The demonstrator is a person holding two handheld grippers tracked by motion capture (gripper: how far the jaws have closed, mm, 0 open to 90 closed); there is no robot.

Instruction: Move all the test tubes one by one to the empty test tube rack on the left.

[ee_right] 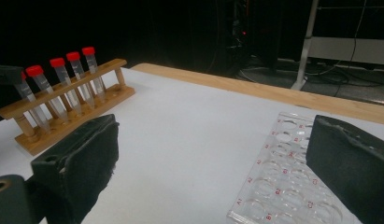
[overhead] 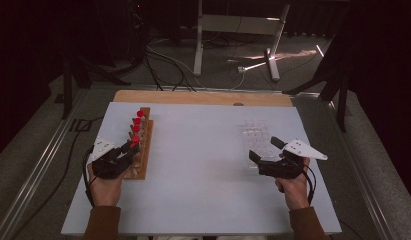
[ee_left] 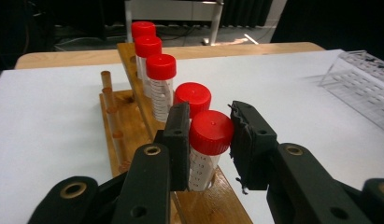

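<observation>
White tabletop [overhead: 203,170] fills the lower centre of the high view, with a bare wood strip [overhead: 203,97] along its far edge. Clear plastic rack [overhead: 255,136] at right of centre, empty wells, red labels legible in the right gripper view. Upper centre: white desk frame [overhead: 238,30] on the floor, black cables [overhead: 163,65] looping left of it. Dark surround.
</observation>
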